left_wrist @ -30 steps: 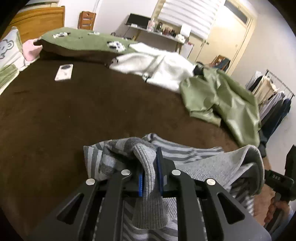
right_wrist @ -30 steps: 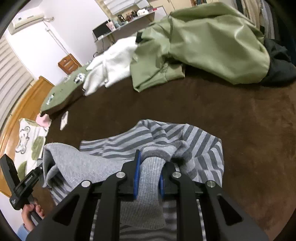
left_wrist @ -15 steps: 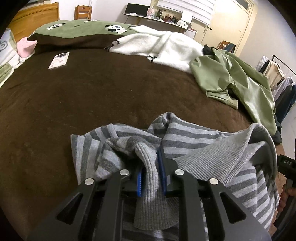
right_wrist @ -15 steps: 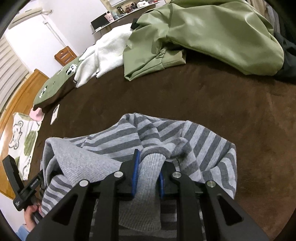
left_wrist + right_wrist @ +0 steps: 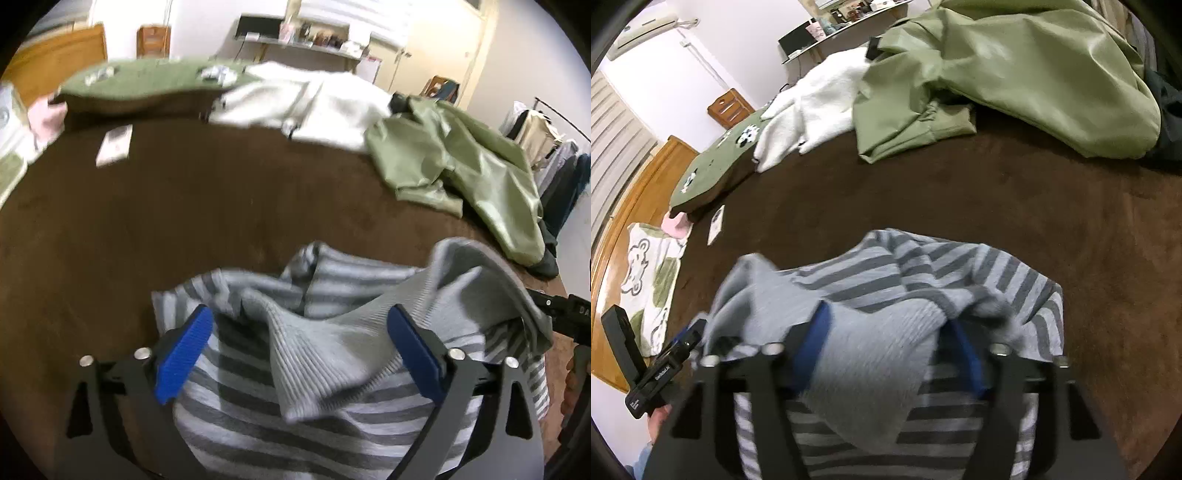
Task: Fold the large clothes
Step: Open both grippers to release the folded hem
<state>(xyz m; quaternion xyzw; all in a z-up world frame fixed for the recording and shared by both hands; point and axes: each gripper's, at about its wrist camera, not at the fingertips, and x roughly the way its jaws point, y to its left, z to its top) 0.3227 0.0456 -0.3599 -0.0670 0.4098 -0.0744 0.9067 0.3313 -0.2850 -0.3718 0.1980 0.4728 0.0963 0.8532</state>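
Brown bed [image 5: 155, 221] carried the sweater [image 5: 332, 354]; left tool [image 5: 299, 354] and right tool [image 5: 890, 354] had just opened, releasing its hem; lift straight away without snagging.

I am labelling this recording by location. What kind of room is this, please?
Most likely a bedroom. The clothes lie on a bed with a brown cover, a wooden headboard stands at its end, and a rack of hanging clothes is by the wall.
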